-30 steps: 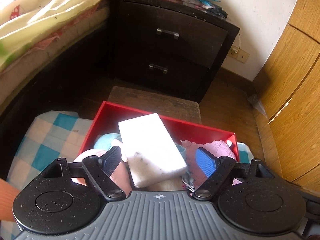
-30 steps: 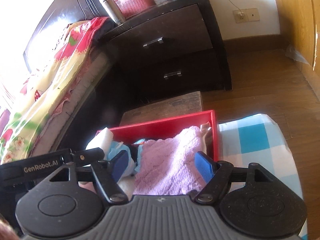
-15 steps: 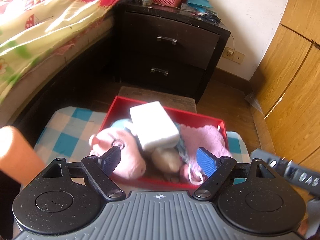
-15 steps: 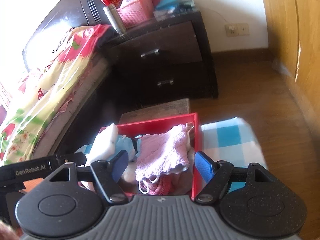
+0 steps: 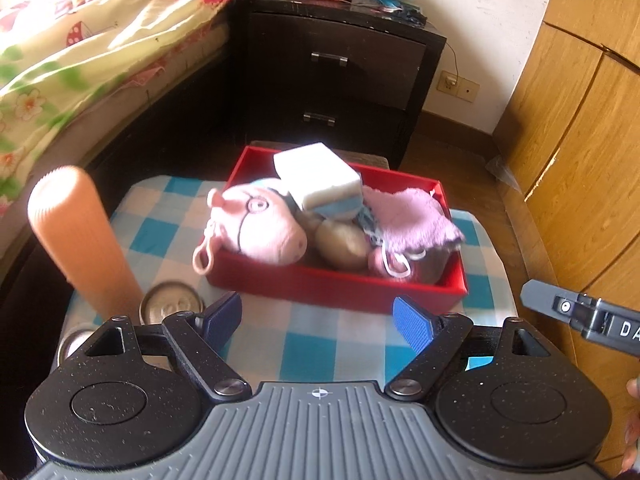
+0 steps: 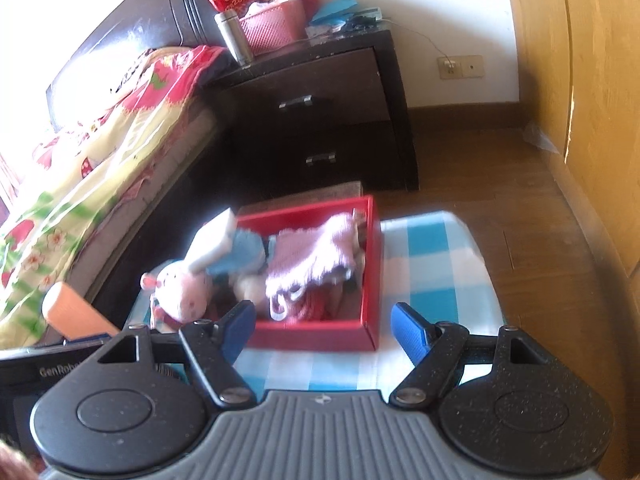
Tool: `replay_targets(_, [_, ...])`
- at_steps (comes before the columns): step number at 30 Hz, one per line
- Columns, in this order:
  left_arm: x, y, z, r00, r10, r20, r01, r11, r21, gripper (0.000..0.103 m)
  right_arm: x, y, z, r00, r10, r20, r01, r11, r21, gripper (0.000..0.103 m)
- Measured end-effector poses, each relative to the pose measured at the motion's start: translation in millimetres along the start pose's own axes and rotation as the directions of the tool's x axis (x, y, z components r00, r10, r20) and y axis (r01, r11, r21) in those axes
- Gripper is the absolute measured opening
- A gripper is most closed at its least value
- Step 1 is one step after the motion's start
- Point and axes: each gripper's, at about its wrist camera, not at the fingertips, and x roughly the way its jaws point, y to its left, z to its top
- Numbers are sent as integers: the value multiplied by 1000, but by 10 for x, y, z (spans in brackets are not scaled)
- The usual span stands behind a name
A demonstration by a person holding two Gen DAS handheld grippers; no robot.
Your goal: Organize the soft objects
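Observation:
A red box (image 5: 332,284) (image 6: 370,264) sits on a small table with a blue-and-white checked cloth (image 5: 304,344) (image 6: 428,256). It holds a pink plush pig (image 5: 260,226) (image 6: 182,286), a white sponge block (image 5: 320,174) (image 6: 212,246) lying on top, a lilac towel (image 5: 408,216) (image 6: 308,256), a beige soft ball (image 5: 344,246) and other soft pieces. My left gripper (image 5: 318,318) is open and empty, short of the box's near wall. My right gripper (image 6: 324,328) is open and empty too, near the box's front right corner.
An orange ribbed cylinder (image 5: 80,236) (image 6: 72,314) and a metal can top (image 5: 170,308) stand at the table's left front. A dark nightstand (image 5: 336,72) (image 6: 316,120) is behind, a bed (image 5: 80,40) on the left, wooden wardrobe doors (image 5: 580,140) on the right.
Both grippers have drawn back and up from the red box. The whole box, the checked cloth, the orange cylinder and the can have come into view. Both stay open and empty.

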Motion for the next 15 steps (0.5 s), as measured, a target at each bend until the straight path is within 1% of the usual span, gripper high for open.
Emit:
replay_targets(6, [-67,-31,-237,1000,11,-20,-10,999,37,81,-137,159,-243,1000,-19,10,19,997,-72,54])
replay_targets(9, [-113,-25,-326,1000,24,-17,-23,999,47,81,-184,183,-341,1000,-10,3,10,997,-81,54])
replay_targets(15, [-195,5,-467,1000,21,-21,-20,999,43,81,-278,221,-517,1000,-11,-5,10,995,-96,55])
